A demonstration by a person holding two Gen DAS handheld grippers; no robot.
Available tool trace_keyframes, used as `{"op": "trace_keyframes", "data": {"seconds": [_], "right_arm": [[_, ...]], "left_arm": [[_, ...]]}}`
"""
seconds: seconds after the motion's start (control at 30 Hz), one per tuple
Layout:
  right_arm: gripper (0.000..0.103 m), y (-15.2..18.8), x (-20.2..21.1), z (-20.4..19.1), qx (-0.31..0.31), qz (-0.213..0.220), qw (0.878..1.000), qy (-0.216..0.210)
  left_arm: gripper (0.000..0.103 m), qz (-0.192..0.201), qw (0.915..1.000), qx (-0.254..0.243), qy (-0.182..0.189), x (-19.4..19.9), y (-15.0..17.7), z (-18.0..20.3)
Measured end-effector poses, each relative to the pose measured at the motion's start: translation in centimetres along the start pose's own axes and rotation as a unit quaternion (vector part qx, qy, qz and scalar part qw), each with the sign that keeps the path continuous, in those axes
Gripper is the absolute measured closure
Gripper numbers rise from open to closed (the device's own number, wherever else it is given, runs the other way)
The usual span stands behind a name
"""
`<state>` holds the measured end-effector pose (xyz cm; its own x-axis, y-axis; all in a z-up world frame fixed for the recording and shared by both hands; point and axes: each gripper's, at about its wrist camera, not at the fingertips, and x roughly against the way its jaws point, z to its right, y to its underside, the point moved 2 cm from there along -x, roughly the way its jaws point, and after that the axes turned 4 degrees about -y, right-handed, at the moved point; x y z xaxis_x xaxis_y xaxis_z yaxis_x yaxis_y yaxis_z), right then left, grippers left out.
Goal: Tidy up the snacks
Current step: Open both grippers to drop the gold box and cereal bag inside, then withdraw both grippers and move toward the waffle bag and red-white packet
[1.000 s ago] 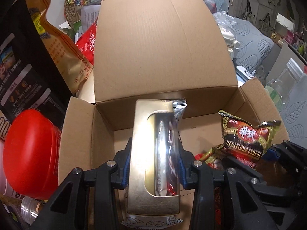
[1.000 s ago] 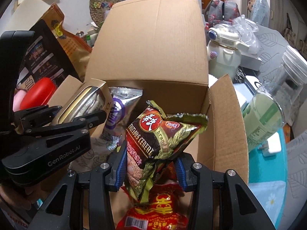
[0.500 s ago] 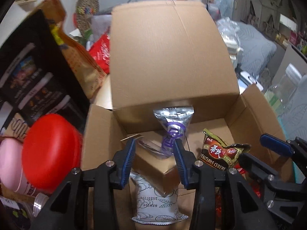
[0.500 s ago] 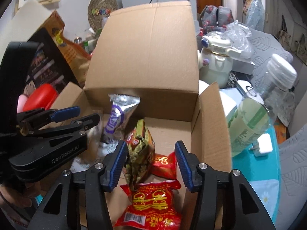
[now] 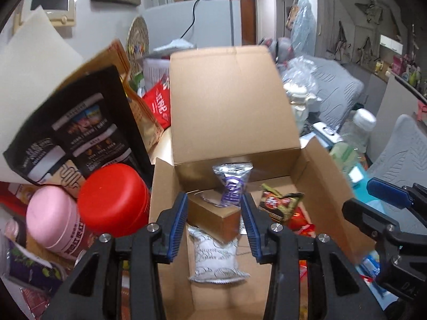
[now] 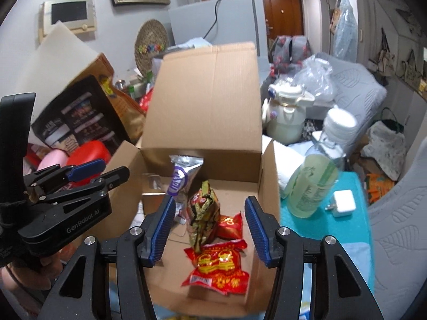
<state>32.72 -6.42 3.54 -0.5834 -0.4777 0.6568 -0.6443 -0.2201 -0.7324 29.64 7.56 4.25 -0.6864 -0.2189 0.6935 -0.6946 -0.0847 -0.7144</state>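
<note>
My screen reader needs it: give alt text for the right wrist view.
The open right gripper hovers empty over an open cardboard box holding a green-brown cereal packet, red snack packets and a silver-purple packet. The left gripper sits at left.

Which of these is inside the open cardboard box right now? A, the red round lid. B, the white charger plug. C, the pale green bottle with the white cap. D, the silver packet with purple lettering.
D: the silver packet stands inside the cardboard box against its back wall, while the lid, the bottle and the plug all sit outside it.
</note>
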Motion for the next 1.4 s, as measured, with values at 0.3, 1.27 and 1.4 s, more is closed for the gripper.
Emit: {"op": "trace_keyframes", "data": {"seconds": [0.3, 1.27, 1.4], "right_arm": [[0.047, 0.8, 6.9, -2.3, 0.014, 0.045, 0.999, 0.002], [0.015, 10.5, 19.2, -4.4, 0.003, 0.136, 0.99, 0.037], [0.014, 12.7, 19.0, -4.2, -0.005, 0.128, 0.99, 0.049]], "left_arm": [[0.063, 0.043, 0.999, 0.006, 0.008, 7.5, 0.7, -0.4], [0.022, 0.126, 0.9902, -0.021, 0.056, 19.2, 10.4, 1.7], [0.022, 0.12, 0.9898, -0.011, 0.076, 18.7, 12.2, 1.8]]}}
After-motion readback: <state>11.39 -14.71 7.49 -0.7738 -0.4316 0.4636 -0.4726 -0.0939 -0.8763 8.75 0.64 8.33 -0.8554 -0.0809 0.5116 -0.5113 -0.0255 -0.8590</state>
